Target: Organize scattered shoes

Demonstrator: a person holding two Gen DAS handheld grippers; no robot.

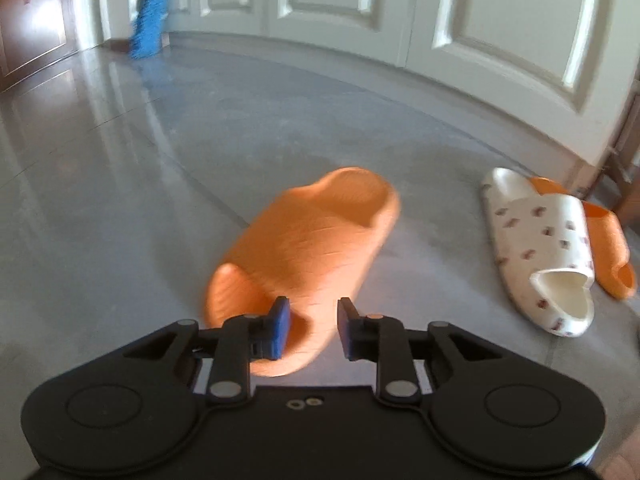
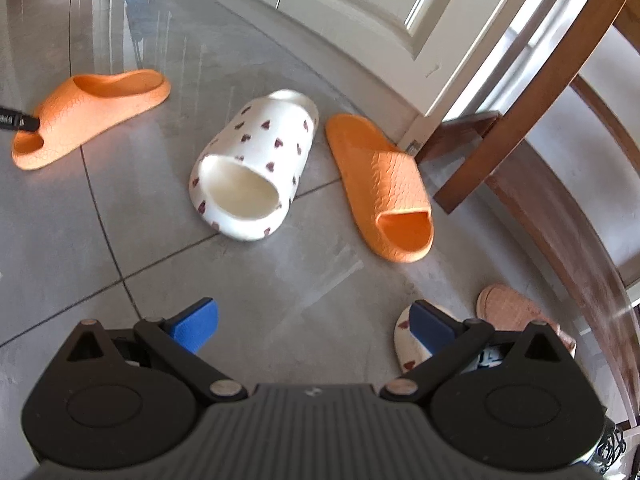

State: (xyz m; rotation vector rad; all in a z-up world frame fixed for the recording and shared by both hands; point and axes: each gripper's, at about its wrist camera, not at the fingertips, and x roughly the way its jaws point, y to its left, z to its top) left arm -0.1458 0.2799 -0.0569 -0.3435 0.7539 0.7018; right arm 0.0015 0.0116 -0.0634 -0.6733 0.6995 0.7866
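Left gripper [image 1: 312, 330]: fingers partly apart, set astride the toe strap of an orange slipper [image 1: 304, 256]; whether the blue pads [image 1: 280, 330] press on the strap cannot be told. In the right wrist view that same slipper [image 2: 92, 116] appears with its toe raised off the grey tiled floor [image 2: 120, 220]. Right gripper [image 2: 314, 330]: fingers wide apart, nothing between them, hanging over bare tiles. Taking the white slipper with dark heart prints [image 2: 252, 168] as landmark: it lies on its side, opening toward the camera, beyond the right gripper. Second orange slipper [image 2: 380, 188]: flat on the floor just right of the white one, heel near the door. Second white printed slipper [image 2: 406, 340]: nearer than the landmark, partly hidden behind the right finger. Wooden chair leg [image 2: 500, 120]: right of the second orange slipper. White panelled doors [image 1: 400, 8]: behind all. Blue fluffy thing [image 1: 150, 16]: far left, at the doors.
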